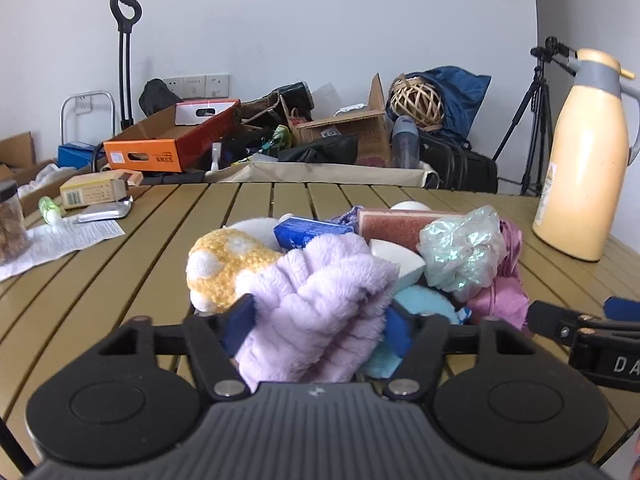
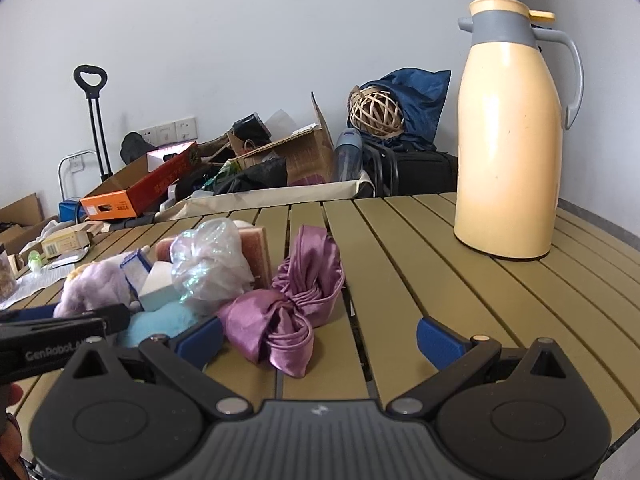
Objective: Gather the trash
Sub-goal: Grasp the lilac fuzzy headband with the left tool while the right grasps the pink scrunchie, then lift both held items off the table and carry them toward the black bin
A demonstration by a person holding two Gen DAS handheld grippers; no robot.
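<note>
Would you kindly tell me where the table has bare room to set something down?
Bare slats lie between the purple satin cloth and the cream thermos, and behind the pile toward the far edge. The left end is crowded around the leaflet and the carton.

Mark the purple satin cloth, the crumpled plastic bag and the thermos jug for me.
purple satin cloth (image 2: 288,320), right wrist view, knotted middle.
crumpled plastic bag (image 2: 208,264), right wrist view, front bulge.
thermos jug (image 2: 508,152), right wrist view, cream body.
</note>
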